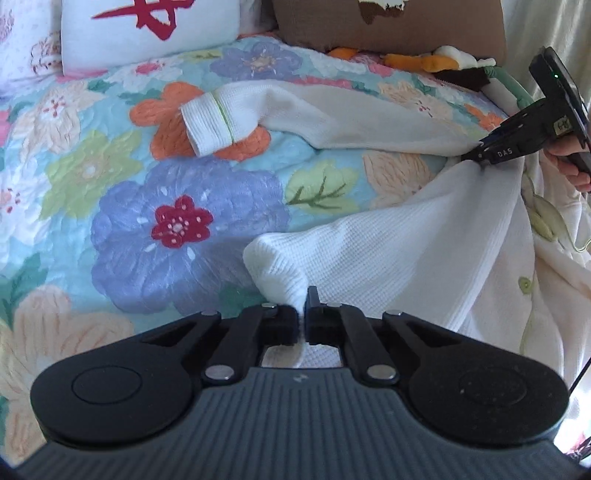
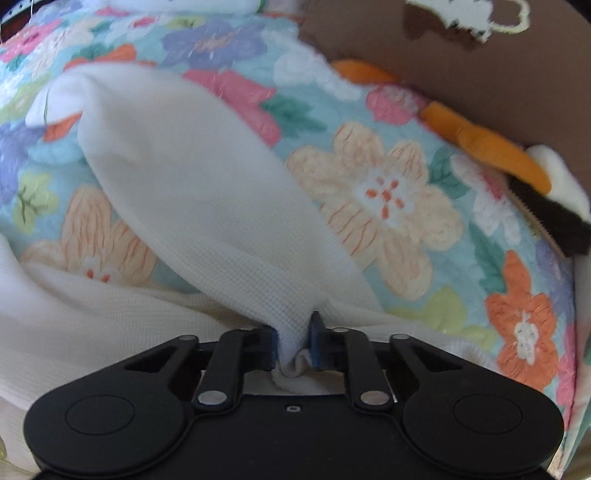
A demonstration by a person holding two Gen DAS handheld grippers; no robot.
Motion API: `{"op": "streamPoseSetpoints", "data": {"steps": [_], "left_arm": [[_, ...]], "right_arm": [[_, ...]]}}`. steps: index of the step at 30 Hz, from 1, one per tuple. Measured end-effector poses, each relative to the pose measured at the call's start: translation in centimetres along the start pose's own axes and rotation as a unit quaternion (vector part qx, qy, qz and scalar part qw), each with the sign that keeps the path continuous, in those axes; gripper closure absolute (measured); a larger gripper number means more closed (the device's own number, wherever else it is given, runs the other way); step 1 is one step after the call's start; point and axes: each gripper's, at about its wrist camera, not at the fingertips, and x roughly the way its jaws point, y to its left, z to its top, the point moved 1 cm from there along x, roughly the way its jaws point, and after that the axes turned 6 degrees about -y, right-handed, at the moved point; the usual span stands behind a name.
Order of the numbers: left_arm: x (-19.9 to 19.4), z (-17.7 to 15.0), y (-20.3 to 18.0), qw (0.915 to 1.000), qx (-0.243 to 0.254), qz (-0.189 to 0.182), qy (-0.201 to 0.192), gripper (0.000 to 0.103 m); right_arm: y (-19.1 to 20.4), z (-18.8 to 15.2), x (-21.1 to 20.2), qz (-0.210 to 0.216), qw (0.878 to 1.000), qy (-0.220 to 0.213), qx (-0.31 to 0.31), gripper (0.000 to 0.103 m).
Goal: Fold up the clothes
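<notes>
A white waffle-knit garment (image 1: 406,243) lies rumpled on a floral quilt (image 1: 129,206). Its long sleeve (image 1: 314,110) stretches left and ends in a ribbed cuff (image 1: 208,123) with a thin green line. My left gripper (image 1: 303,321) is shut on a bunched fold of the garment's near edge. In the left wrist view my right gripper (image 1: 474,157) is at the far right, held by a hand (image 1: 569,166), pinching the garment near the sleeve's base. In the right wrist view the right gripper (image 2: 293,345) is shut on a gathered wad of the white garment (image 2: 184,177).
A white pillow with red marks (image 1: 147,33) and a brown cushion (image 1: 388,26) sit at the head of the bed. Orange, white and dark plush items (image 2: 498,147) lie beside the brown cushion (image 2: 480,66). Pale patterned cloth (image 1: 546,229) hangs at the right.
</notes>
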Motion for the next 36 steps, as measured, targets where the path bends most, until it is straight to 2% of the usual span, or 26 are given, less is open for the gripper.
{"op": "streamPoseSetpoints", "data": {"steps": [3, 7, 10, 13, 15, 17, 20, 22, 23, 24, 26, 30, 32, 34, 36], "left_arm": [[-1.7, 1.7, 1.0, 0.997, 0.017, 0.054, -0.054, 0.1], [-3.8, 4.2, 4.0, 0.9912, -0.026, 0.077, -0.104, 0.1], [-5.4, 5.8, 5.7, 0.9822, -0.044, 0.108, -0.147, 0.1], [-6.1, 7.3, 7.1, 0.9741, -0.051, 0.139, -0.171, 0.1], [-4.8, 7.2, 8.0, 0.9767, -0.061, 0.146, -0.145, 0.1], [-3.4, 7.2, 8.8, 0.9785, -0.07, 0.153, -0.119, 0.099], [-1.6, 5.6, 8.4, 0.9827, -0.05, 0.164, -0.069, 0.095], [-1.5, 4.5, 7.6, 0.9846, -0.038, 0.162, -0.053, 0.078], [-1.7, 4.0, 7.1, 0.9861, -0.037, 0.154, -0.052, 0.073], [-2.1, 3.6, 6.6, 0.9877, -0.036, 0.144, -0.049, 0.07], [-2.7, 3.3, 5.7, 0.9902, -0.035, 0.129, -0.041, 0.069], [-4.5, 3.4, 3.9, 0.9922, -0.037, 0.114, -0.033, 0.062], [-5.7, 3.5, 3.0, 0.9941, -0.036, 0.101, -0.012, 0.062], [-7.5, 3.3, 2.0, 0.9962, -0.034, 0.077, 0.024, 0.061], [-9.6, 2.8, 1.3, 0.9978, -0.045, 0.041, 0.028, 0.055]], "right_arm": [[-0.6, 1.8, -2.5, -0.03, 0.997, -0.066, -0.003, 0.088], [-2.2, 6.0, -5.1, -0.03, 0.989, -0.141, 0.043, 0.088], [-2.5, 9.4, -6.6, -0.008, 0.977, -0.19, 0.093, 0.088], [-2.3, 12.0, -6.5, 0.015, 0.966, -0.214, 0.143, 0.086], [-1.7, 12.8, -5.3, 0.035, 0.963, -0.211, 0.164, 0.081], [-0.7, 12.6, -3.8, 0.035, 0.962, -0.197, 0.184, 0.071], [0.5, 10.7, -2.8, 0.053, 0.959, -0.172, 0.22, 0.067], [0.9, 8.9, -3.1, 0.07, 0.955, -0.161, 0.24, 0.066], [1.0, 7.8, -3.6, 0.086, 0.951, -0.157, 0.25, 0.063], [1.0, 6.6, -4.2, 0.104, 0.947, -0.154, 0.262, 0.061], [1.1, 4.5, -5.7, 0.127, 0.941, -0.144, 0.28, 0.056], [2.3, 0.5, -10.4, 0.159, 0.932, -0.145, 0.291, 0.056], [2.8, -1.4, -12.7, 0.184, 0.924, -0.142, 0.303, 0.05], [3.1, -3.3, -14.6, 0.204, 0.916, -0.129, 0.32, 0.048], [3.4, -5.4, -16.6, 0.217, 0.91, -0.11, 0.334, 0.047]]}}
